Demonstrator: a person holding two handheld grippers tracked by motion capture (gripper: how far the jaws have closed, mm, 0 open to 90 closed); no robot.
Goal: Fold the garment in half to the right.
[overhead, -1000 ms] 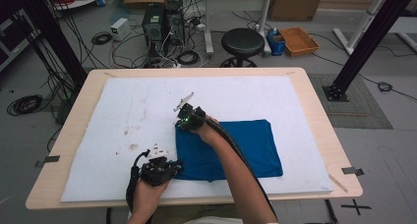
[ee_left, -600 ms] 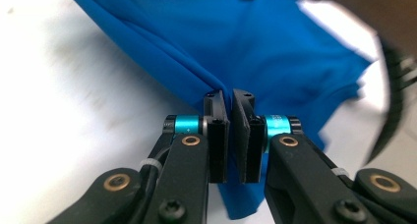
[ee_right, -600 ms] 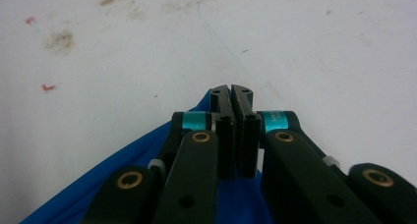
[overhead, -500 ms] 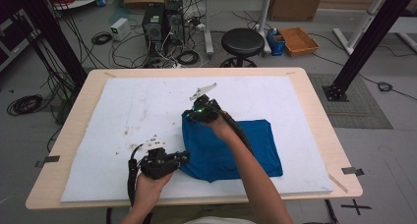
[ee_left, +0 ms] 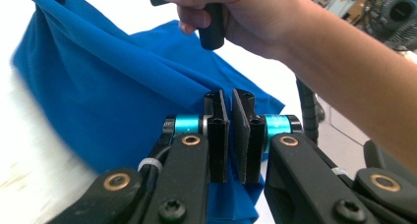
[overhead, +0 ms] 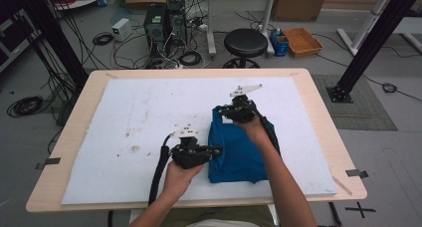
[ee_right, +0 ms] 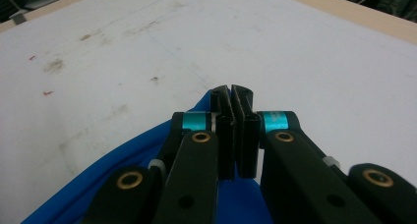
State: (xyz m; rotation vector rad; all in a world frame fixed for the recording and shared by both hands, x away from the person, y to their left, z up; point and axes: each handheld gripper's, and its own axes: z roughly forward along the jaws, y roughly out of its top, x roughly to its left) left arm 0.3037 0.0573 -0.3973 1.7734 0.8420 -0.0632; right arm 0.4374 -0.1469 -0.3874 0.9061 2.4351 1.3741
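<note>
A blue cloth [overhead: 239,147] lies partly folded on the white mat [overhead: 139,117], right of centre. My left gripper [overhead: 215,150] is shut on the cloth's near-left edge; in the left gripper view the fabric [ee_left: 113,91] is pinched between the jaws of that gripper [ee_left: 231,98]. My right gripper [overhead: 222,111] is shut on the cloth's far-left corner and holds it lifted off the mat. In the right gripper view the blue cloth [ee_right: 147,155] hangs below the closed jaws of that gripper [ee_right: 231,92]. The person's right hand [ee_left: 236,17] shows above the raised fabric.
The mat covers most of a wooden table [overhead: 318,117]. Brown stains [overhead: 132,147] mark the mat's left half. Beyond the far edge stand a black stool [overhead: 245,43], computer towers [overhead: 158,23] and floor cables. A black frame post [overhead: 363,43] rises at the right.
Both grippers have carried the cloth's left edge to the right, narrowing it. The right gripper moved farther right and up the table; the left followed along the near side.
</note>
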